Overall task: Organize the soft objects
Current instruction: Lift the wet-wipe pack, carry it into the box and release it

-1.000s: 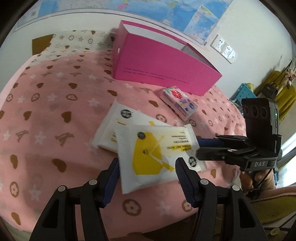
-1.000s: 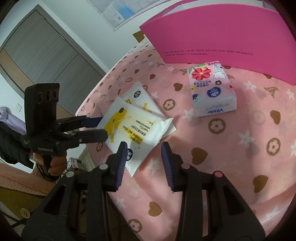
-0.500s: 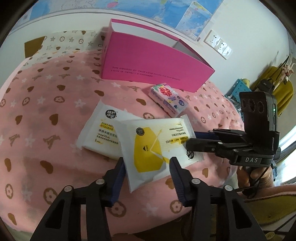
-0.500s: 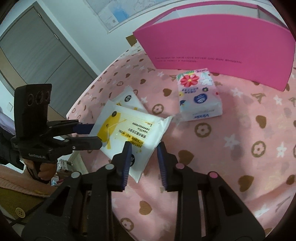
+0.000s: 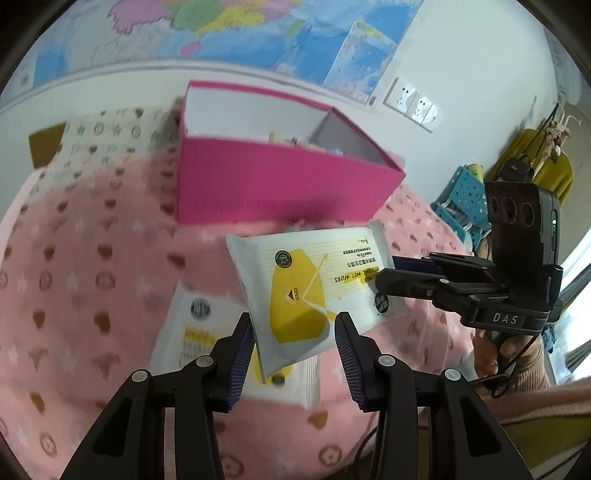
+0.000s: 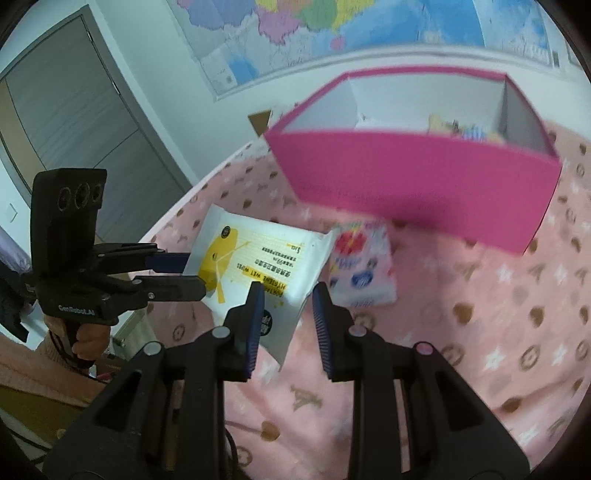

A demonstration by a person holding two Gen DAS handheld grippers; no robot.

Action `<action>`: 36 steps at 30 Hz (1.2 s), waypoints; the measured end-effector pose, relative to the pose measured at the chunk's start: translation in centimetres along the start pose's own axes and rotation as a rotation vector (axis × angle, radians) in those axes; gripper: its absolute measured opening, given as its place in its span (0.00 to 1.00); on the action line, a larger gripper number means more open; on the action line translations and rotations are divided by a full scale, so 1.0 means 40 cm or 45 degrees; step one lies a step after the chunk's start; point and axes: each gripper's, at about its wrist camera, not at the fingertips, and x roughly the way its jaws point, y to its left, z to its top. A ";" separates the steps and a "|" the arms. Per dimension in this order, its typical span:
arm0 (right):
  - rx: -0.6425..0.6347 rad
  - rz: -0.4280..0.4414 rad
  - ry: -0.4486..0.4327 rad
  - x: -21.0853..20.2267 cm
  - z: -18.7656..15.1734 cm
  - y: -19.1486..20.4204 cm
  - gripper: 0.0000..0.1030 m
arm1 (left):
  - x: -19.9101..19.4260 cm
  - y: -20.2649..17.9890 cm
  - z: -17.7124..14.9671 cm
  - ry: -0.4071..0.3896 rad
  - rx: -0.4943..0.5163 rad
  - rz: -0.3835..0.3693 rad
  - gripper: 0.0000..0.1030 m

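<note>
A white-and-yellow wet-wipes pack (image 5: 314, 291) hangs in the air in front of the open pink box (image 5: 280, 184), clear of the pink patterned bedspread (image 5: 74, 295) below it. Both grippers grasp it at once: the left gripper (image 5: 294, 345) pinches the end farthest from the box, and the right gripper (image 6: 288, 308) clamps the corner nearest its own camera, pads pressed on the film at each hold.

Relative to the box, a second wipes pack (image 5: 207, 332) lies flat on the bedspread, farther out than the lifted one and partly under it in the left wrist view. A floral tissue packet (image 6: 364, 266) rests on the bedspread just in front of the box's near wall — it sits between the lifted pack and the box in the right wrist view.

Inside the box a few small colourful items (image 6: 461, 129) show against the far corner, too blurred to name. Behind the box a wall map (image 6: 332, 33) hangs, with a wall socket plate (image 5: 413, 103) to one side of it. The box's near wall stands between the pack and the interior.
</note>
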 end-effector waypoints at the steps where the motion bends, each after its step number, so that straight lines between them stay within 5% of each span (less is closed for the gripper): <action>1: -0.008 -0.013 -0.012 -0.006 0.009 0.000 0.29 | 0.001 -0.003 0.009 -0.007 0.009 -0.001 0.43; 8: -0.038 -0.059 -0.112 -0.052 0.078 -0.011 0.29 | 0.006 -0.016 0.095 -0.090 0.029 0.008 0.43; 36: -0.019 -0.138 -0.194 -0.044 0.227 -0.081 0.29 | 0.028 -0.023 0.262 -0.193 0.127 0.079 0.43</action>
